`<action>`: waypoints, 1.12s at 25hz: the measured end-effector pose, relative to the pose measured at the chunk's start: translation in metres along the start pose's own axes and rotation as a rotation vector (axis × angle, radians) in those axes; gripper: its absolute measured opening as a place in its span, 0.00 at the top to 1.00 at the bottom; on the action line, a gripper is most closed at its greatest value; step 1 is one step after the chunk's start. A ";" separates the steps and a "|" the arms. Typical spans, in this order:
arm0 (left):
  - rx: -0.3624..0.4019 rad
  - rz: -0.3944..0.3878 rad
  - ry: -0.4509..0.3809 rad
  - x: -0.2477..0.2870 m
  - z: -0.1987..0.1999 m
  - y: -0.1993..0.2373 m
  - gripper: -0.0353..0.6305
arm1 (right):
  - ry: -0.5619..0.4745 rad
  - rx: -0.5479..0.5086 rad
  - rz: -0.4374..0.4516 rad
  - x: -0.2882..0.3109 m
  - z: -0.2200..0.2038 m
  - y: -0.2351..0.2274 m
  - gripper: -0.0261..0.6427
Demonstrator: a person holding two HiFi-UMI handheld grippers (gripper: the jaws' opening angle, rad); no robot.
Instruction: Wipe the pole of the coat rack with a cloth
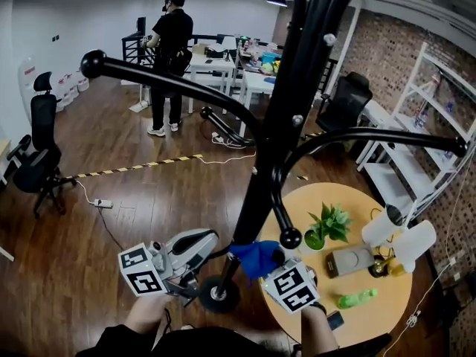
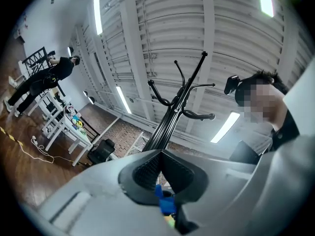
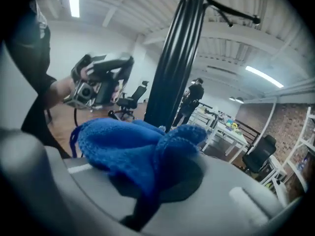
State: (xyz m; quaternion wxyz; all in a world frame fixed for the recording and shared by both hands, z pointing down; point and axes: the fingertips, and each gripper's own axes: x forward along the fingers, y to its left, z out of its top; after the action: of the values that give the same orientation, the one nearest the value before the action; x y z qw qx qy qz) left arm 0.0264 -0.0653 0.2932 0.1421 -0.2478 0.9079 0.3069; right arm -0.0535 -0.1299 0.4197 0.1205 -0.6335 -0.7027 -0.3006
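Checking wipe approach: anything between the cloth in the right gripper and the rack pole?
Nothing visible. The blue cloth, clamped in the right gripper, sits close beside the pole low down; the left gripper is on the pole's other side.

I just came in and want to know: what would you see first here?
A tall black coat rack fills the middle of the head view, its curved arms spreading over the wooden floor. Low by its pole, the right gripper pinches a bright blue cloth. At the right stands a round yellow table with a small green plant.
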 end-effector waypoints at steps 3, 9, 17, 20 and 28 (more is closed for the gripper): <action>-0.010 -0.019 0.016 0.008 -0.006 -0.001 0.94 | 0.087 -0.020 -0.011 -0.002 -0.023 0.003 0.93; -0.018 -0.039 0.025 0.023 -0.011 -0.001 0.94 | 0.055 0.072 -0.015 -0.053 -0.031 -0.008 0.93; -0.016 -0.049 0.037 0.032 -0.013 -0.004 0.94 | 0.015 0.121 0.005 -0.075 -0.038 -0.010 0.93; -0.011 -0.045 0.036 0.030 -0.013 -0.005 0.94 | 0.025 0.089 0.026 -0.061 -0.034 -0.011 0.93; 0.009 -0.037 0.046 0.026 -0.018 -0.005 0.94 | -0.104 0.142 0.140 -0.003 -0.003 0.003 0.93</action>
State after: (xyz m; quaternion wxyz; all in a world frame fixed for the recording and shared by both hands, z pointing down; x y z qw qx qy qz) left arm 0.0055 -0.0888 0.2940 0.1279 -0.2708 0.9075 0.2945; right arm -0.0512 -0.1338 0.4213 0.1491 -0.6856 -0.6816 -0.2078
